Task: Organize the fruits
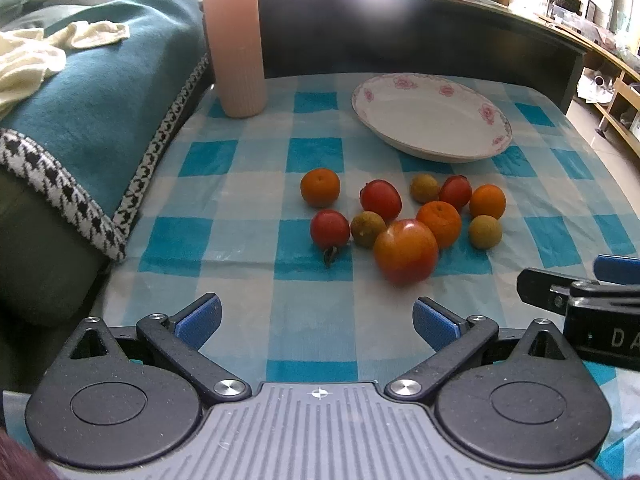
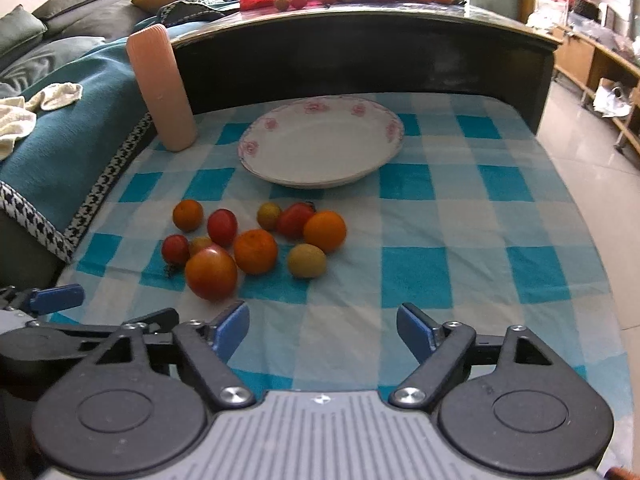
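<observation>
Left wrist view: pink vase [image 1: 236, 40] behind fruit pile [image 1: 404, 216], plate [image 1: 432, 116] empty, left gripper [image 1: 316, 322] and right gripper [image 2: 322, 330] wide open, holding nothing.

Checked tablecloth [image 2: 440, 240] under plate [image 2: 320, 148], fruits [image 2: 256, 250], vase [image 2: 164, 92].

Fruits [image 2: 256, 244] lie before the plate [image 2: 320, 176], seemingly apart.

In the centre of my left view, nine small fruits [image 1: 404, 216] lie clustered on the cloth: oranges, red tomatoes, brownish-green ones; the empty flowered plate [image 1: 432, 116] sits above them.
</observation>
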`<state>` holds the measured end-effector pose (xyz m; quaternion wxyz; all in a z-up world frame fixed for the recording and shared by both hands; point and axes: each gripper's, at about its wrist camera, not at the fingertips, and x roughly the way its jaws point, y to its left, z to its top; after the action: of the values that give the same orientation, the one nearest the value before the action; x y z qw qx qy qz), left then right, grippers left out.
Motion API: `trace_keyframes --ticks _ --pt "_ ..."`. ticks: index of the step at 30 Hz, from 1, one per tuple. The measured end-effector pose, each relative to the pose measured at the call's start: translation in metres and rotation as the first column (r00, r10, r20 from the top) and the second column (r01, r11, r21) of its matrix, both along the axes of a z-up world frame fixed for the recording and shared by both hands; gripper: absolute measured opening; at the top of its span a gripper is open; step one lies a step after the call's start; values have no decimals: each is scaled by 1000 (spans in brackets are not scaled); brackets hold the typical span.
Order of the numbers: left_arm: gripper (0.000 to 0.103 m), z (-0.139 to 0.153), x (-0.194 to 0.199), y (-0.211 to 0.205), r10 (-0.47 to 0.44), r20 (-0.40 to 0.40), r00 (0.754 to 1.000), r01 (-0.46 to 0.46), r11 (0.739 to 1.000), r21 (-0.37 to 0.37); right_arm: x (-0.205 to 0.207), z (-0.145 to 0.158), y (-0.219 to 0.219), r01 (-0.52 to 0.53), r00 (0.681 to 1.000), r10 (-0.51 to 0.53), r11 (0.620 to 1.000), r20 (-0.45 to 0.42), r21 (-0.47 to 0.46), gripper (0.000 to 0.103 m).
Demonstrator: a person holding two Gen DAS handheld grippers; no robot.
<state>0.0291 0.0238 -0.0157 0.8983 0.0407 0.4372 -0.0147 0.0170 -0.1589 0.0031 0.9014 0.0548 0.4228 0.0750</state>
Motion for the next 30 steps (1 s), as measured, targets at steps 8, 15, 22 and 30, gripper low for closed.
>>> trace_keyframes --ticks 8,15,22,30 --pt "103 -4 11 -5 -62 -6 998 62 998 16 23 -10 0 -71 997 72 997 -19 30 74" --pt "103 -7 12 -12 -108 -5 994 108 994 27 41 -22 5 -131 991 132 991 -30 29 62" --pt "103 -7 14 -11 -130 -5 992 130 991 -15 57 -30 10 -145 988 146 989 -49 22 40" --pt "92 -12 20 -17 -162 -20 987 161 986 -53 59 -24 6 -172 984 173 985 -48 29 31"
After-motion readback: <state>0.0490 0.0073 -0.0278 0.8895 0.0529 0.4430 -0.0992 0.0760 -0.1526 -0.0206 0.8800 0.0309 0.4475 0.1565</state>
